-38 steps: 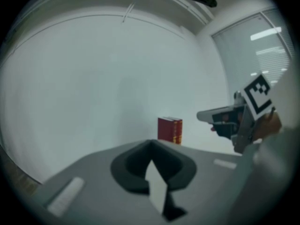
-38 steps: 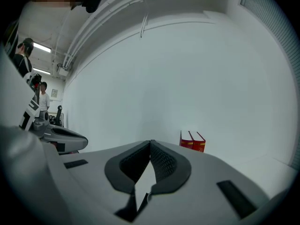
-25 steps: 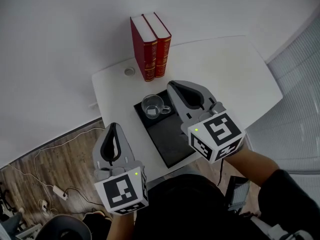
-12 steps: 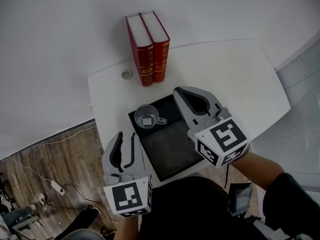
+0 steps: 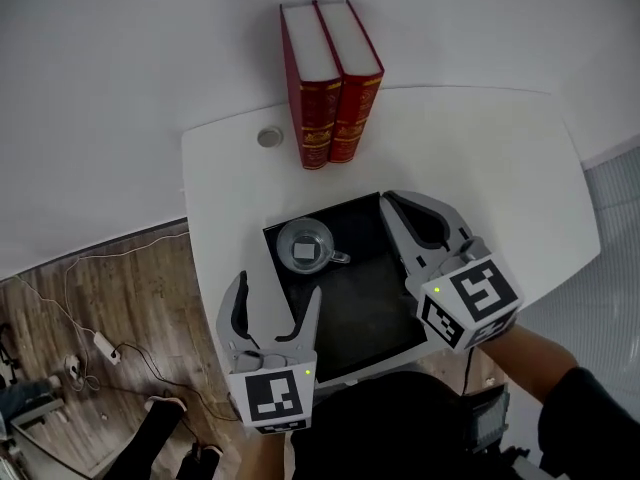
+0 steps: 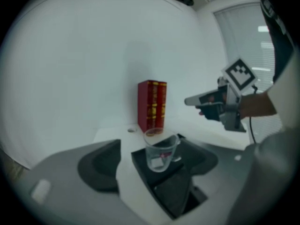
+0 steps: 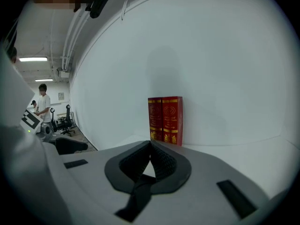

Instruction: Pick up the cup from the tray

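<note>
A clear glass cup [image 5: 307,247] with a handle stands upright in the far-left corner of the black tray [image 5: 355,313] on the white table [image 5: 470,148]. My left gripper [image 5: 277,288] hovers at the tray's near-left edge. Its jaws have just been opening and now stand wide, with nothing pressed between them. In the left gripper view the cup [image 6: 161,151] stands just ahead, in line with the gap of that left gripper [image 6: 154,171]. My right gripper [image 5: 390,201] is shut and empty over the tray's right edge, to the right of the cup. Its tips meet in the right gripper view [image 7: 150,146].
Two red books [image 5: 332,78] stand upright at the table's far edge, with a small grey disc [image 5: 269,138] to their left. The wall rises behind the table. Cables [image 5: 95,343] lie on the wooden floor to the left. A person [image 7: 43,104] stands far off.
My left jaws went from shut to wide open. Both grippers have come lower and nearer the tray, the left one now at the tray's near-left edge.
</note>
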Demonstrator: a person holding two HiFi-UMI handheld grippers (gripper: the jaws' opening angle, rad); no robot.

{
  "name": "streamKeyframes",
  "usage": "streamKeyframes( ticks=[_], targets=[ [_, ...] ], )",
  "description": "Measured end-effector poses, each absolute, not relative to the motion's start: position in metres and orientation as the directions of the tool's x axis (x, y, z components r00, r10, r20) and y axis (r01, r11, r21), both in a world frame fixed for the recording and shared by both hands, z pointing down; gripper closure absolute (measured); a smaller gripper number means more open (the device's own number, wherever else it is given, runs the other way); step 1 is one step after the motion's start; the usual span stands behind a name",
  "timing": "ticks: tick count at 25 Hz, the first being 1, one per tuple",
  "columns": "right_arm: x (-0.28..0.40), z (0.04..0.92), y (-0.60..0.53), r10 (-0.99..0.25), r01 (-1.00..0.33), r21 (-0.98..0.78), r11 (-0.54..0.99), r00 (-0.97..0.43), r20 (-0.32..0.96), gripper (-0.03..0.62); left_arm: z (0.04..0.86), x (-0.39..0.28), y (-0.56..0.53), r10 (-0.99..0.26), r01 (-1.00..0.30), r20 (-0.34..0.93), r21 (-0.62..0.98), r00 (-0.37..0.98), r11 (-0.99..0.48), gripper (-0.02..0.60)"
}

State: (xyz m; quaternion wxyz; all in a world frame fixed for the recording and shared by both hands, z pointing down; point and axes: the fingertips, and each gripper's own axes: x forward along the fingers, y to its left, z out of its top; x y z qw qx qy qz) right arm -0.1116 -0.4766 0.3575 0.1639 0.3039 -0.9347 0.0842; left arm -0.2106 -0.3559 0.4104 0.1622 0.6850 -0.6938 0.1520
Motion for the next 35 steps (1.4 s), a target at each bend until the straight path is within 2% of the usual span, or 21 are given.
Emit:
streamKeyframes(
  ticks=[6,16,26,35],
  targets=[
    [-0.098,0.388,-0.49,-0.537,-0.616,-0.101,0.781,-0.745,0.396,0.579,0.441,-0.211,-0.37,-0.886,-0.999,0.463,-0.027,-0.036,0.027,0.173],
    [-0.084,0.415,-0.504,-0.54,-0.645,-0.142,0.751,-0.723,0.432,0.579,0.464,-0.196,-0.394,-0.891,-0.993,0.454,-0.097,0.015,-0.067,0.173],
    [-0.07,0.426,-0.508,-0.537,-0.656,-0.145,0.741,-0.708,0.458,0.579,0.471,-0.18,-0.418,-0.879,-0.945,0.431,-0.148,0.204,-0.291,0.172],
    [-0.061,0.43,-0.505,-0.537,-0.661,-0.152,0.735,-0.704,0.464,0.579,0.471,-0.172,-0.433,-0.845,-0.896,0.43,-0.153,0.318,-0.416,0.167]
  ],
)
